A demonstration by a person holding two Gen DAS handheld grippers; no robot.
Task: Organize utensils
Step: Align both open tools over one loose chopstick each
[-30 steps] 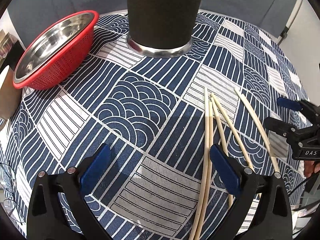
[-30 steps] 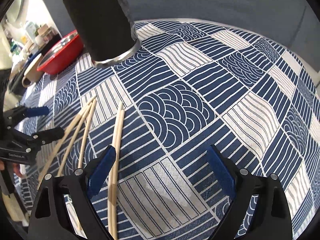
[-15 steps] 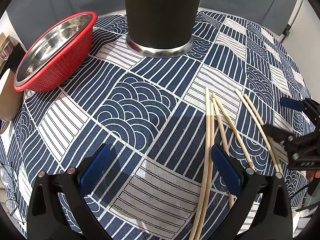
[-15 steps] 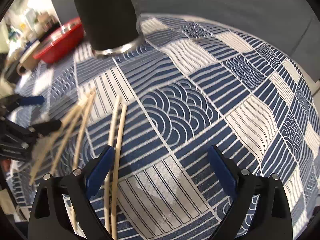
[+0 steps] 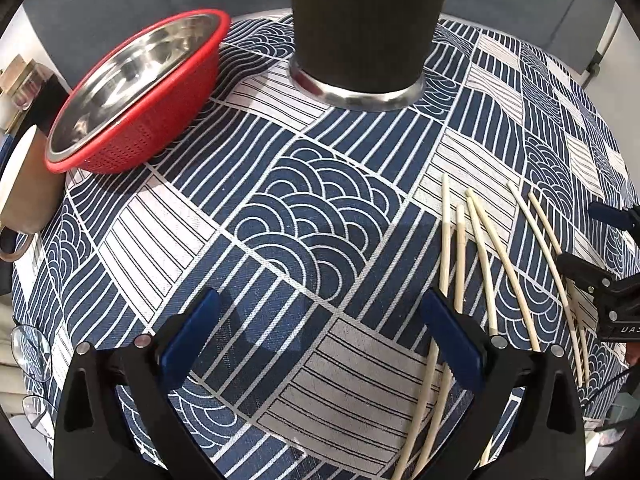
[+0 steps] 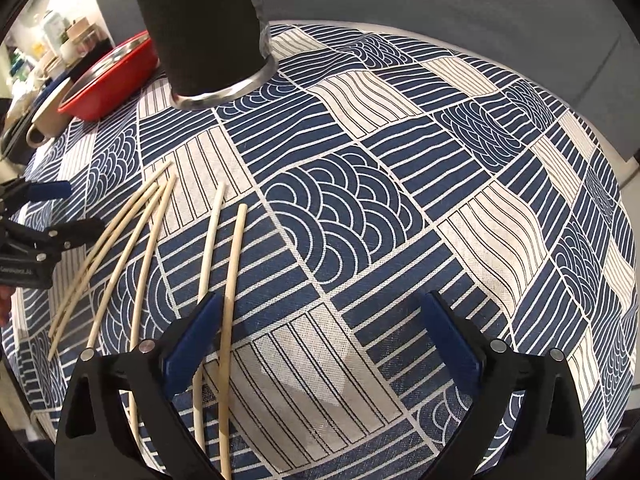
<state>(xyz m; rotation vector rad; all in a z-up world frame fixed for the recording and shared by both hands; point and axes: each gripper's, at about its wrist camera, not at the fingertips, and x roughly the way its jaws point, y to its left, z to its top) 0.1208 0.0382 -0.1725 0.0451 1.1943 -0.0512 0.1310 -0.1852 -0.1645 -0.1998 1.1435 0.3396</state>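
Observation:
Several pale wooden chopsticks [image 5: 443,232] lie loose on the blue-and-white patterned cloth, fanned out at the right of the left wrist view and at the left of the right wrist view [image 6: 237,248]. A tall black cup [image 5: 360,20] with a silver base stands upright at the far side [image 6: 200,20]. My left gripper [image 5: 320,332] hovers open over bare cloth, its right finger above the nearest chopsticks. The jaws of my right gripper [image 6: 322,328] are opening, and nothing is gripped. One chopstick lies on the cloth just inside its left finger.
A red colander [image 5: 132,136] holding a steel bowl sits far left, with a beige mug [image 5: 24,184] beside it. Eyeglasses [image 5: 30,348] lie at the table's left edge. Each gripper shows at the other view's side [image 5: 588,240] [image 6: 68,208], flanking the chopsticks.
A second chopstick now lies beside the outermost one near the right gripper, and the group has spread slightly. The right jaws stand a little wider. Neither hand has shifted much.

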